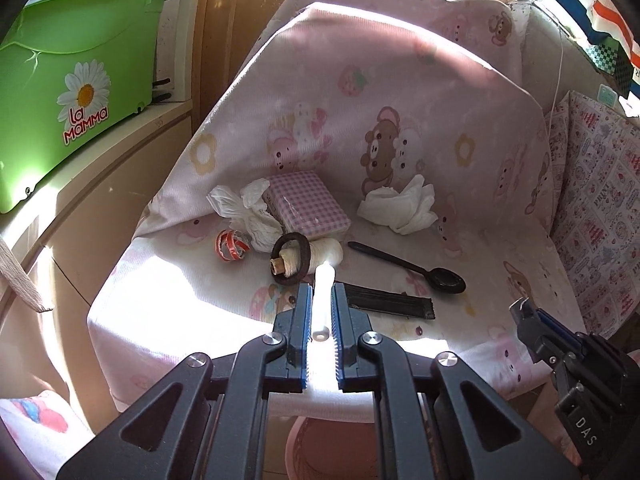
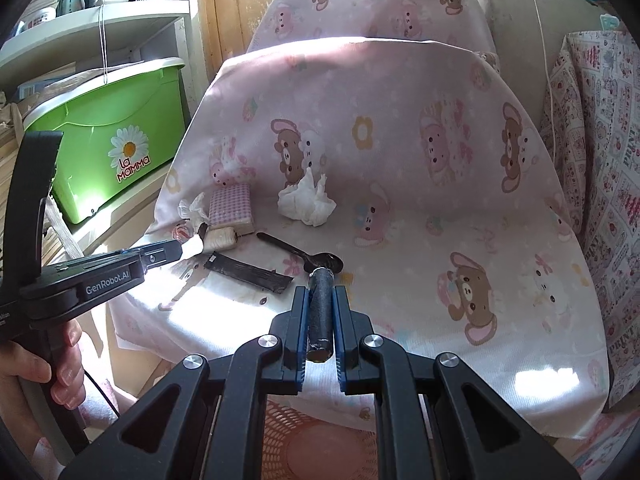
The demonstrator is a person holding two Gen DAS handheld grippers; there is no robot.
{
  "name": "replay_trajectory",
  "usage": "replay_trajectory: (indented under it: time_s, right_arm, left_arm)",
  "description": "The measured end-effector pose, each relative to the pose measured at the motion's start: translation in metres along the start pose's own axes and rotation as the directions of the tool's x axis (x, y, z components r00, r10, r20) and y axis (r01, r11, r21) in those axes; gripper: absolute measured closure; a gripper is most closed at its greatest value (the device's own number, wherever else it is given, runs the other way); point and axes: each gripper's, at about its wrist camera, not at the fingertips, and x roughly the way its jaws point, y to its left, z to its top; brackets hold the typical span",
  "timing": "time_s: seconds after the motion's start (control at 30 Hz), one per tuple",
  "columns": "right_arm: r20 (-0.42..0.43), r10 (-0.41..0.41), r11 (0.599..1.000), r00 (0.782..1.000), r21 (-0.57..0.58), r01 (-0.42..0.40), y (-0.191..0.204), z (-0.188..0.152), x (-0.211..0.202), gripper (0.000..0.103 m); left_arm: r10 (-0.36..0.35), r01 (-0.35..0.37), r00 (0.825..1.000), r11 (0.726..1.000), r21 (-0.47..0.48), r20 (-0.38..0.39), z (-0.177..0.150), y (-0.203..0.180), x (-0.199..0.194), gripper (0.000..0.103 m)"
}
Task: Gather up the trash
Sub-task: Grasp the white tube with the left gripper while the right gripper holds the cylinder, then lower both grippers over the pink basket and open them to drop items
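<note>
Trash is lying scattered on a cushioned seat (image 1: pixel 500 332) draped in pink cartoon-print cloth, mostly toward its back-left corner. Going left to right in the left wrist view: a green bin (image 1: pixel 72 92) printed with a daisy is standing on a shelf beside the seat; a curled red-and-white wrapper scrap (image 1: pixel 231 245) is resting near the seat's left edge; a crumpled white tissue (image 1: pixel 244 208) is leaning against a pink checked box (image 1: pixel 308 204); a spool of cream thread (image 1: pixel 316 256) is lying just in front of that box with a dark ring (image 1: pixel 290 258) looped over its end. A flat black packet (image 1: pixel 390 300) is sitting toward the front edge, a black spoon (image 1: pixel 412 268) is lying just behind it, and a second crumpled tissue (image 1: pixel 398 204) is sitting against the seat back.

The left gripper (image 1: pixel 322 300) is holding its jaws clamped on a white tube (image 1: pixel 323 304), which is pointing toward the spool above the seat's front edge. The right gripper (image 2: pixel 322 304) is holding its jaws clamped on a dark cylinder (image 2: pixel 321 316), whose far end is reaching the spoon's bowl in the picture. A hand (image 2: pixel 40 372) is gripping the left gripper's handle at the far left of the right wrist view. A pink mesh basket (image 2: pixel 320 432) is showing below the seat's front edge.
</note>
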Motion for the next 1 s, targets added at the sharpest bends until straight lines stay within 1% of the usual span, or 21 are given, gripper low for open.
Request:
replay_trajectory:
  time_s: [0.13,0.2,0.23,0.33,0.4,0.5,0.63,0.7,0.77,0.83,0.9,1.0]
  right_arm:
    - [-0.005,0.016,1.000,1.000,-0.003,-0.016,0.002,0.000,-0.007,0.091]
    - [-0.001,0.042,0.999,0.999,-0.010,-0.042,0.003,0.001,-0.015,0.090]
    - [0.004,0.062,0.998,0.998,-0.023,-0.062,0.005,0.002,-0.020,0.090]
    - [0.010,0.086,0.995,0.996,-0.060,-0.085,0.010,0.004,-0.034,0.090]
    - [-0.014,0.101,0.993,0.995,-0.052,-0.102,0.007,0.004,-0.040,0.090]
    - [-0.039,0.141,0.990,0.989,-0.023,-0.142,0.002,0.000,-0.051,0.090]
    - [-0.096,0.212,0.977,0.973,0.014,-0.212,0.000,-0.014,-0.059,0.090]
    - [-0.137,0.227,0.974,0.964,0.019,-0.226,0.002,-0.025,-0.059,0.090]
    - [-0.177,0.215,0.976,0.960,0.007,-0.217,0.006,-0.034,-0.053,0.091]
    - [-0.223,0.199,0.978,0.954,-0.009,-0.206,0.009,-0.042,-0.045,0.091]
    - [-0.268,0.205,0.977,0.941,0.000,-0.213,0.009,-0.049,-0.035,0.090]
    - [-0.313,0.182,0.981,0.932,-0.001,-0.193,0.008,-0.060,-0.019,0.090]
  left_arm:
    - [-0.001,0.001,1.000,1.000,-0.013,0.003,-0.005,-0.002,-0.019,0.095]
    - [-0.040,0.041,0.999,0.999,-0.021,0.002,-0.007,-0.006,-0.027,0.095]
    - [-0.052,0.052,0.999,0.999,-0.017,0.001,-0.008,-0.008,-0.030,0.095]
    - [-0.056,0.056,0.998,0.998,0.024,-0.005,-0.013,-0.019,-0.041,0.095]
    - [-0.094,0.094,0.994,0.996,0.008,-0.050,-0.017,-0.020,-0.043,0.095]
    - [-0.179,0.173,0.979,0.983,-0.060,-0.095,-0.025,-0.017,-0.050,0.095]
    - [-0.169,0.165,0.976,0.986,-0.038,-0.141,-0.038,-0.022,-0.053,0.095]
    - [-0.188,0.184,0.969,0.982,-0.042,-0.159,-0.045,-0.022,-0.049,0.095]
    - [-0.188,0.181,0.963,0.982,-0.054,-0.192,-0.052,-0.022,-0.043,0.095]
    - [-0.193,0.187,0.953,0.981,-0.048,-0.233,-0.057,-0.025,-0.035,0.095]
    - [-0.176,0.172,0.945,0.984,-0.041,-0.274,-0.063,-0.027,-0.028,0.095]
    - [-0.154,0.154,0.931,0.988,-0.026,-0.331,-0.073,-0.030,-0.015,0.095]
